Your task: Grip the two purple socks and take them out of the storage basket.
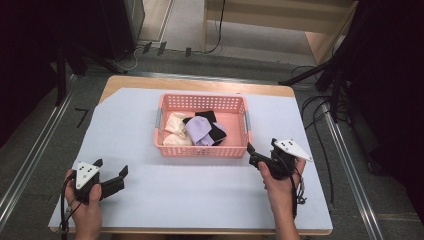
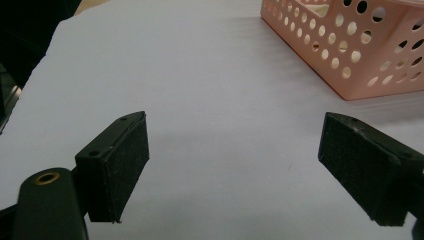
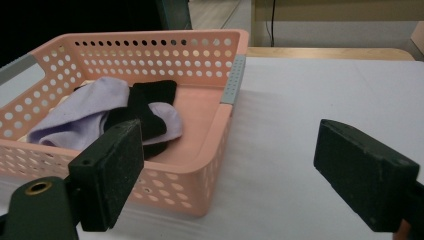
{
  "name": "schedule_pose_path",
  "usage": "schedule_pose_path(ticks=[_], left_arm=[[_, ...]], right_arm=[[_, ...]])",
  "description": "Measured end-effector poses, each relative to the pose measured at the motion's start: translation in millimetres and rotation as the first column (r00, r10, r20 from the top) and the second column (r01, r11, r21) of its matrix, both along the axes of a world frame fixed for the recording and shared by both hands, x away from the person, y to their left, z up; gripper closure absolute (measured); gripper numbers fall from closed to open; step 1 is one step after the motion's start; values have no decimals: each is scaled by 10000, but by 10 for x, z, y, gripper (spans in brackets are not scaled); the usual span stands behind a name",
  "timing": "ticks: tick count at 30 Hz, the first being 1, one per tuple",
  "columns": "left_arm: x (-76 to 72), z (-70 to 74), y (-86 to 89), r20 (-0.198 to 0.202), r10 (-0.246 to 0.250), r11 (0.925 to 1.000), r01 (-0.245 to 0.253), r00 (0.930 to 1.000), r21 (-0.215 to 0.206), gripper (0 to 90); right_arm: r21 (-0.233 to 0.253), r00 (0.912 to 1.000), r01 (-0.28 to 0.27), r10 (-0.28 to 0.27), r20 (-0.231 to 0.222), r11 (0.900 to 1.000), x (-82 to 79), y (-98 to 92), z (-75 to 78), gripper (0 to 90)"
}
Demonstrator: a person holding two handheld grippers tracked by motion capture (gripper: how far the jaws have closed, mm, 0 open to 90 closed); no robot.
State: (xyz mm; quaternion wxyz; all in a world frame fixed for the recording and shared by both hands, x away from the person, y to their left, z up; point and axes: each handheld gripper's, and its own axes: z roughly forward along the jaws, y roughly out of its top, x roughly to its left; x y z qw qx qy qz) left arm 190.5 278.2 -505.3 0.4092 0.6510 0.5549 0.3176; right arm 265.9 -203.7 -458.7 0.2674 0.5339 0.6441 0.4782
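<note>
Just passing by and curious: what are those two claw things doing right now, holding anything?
Left gripper: open, holding nothing, over the white sheet.
Right gripper: open, holding nothing, beside the pink basket.

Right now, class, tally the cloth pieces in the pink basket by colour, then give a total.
Cream: 2
Lilac: 1
Black: 1
Total: 4 visible in the pink basket; folds could hide more.
</note>
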Motion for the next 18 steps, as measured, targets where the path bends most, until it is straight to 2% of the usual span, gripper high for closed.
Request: schedule_pose_path(ticks=[4,5,9,18], left_arm=[[1,1,5,-26,7,10000,-7,10000,31,137],[0,1,3,-20,8,10000,-8,10000,31,137],[1,1,5,-33,4,10000,-4,10000,20,136],[4,3,7,-79,-18,10000,18,10000,18,136]], right_arm=[[-42,10000,-85,85,3,10000,40,115,28,128],[-108,9997,-191,193,146,9998,74,173,43,130],[-129,9993,-289,292,247,9995,115,290,66,132],[-80,9987,-499,499,105,9987,194,485,68,134]])
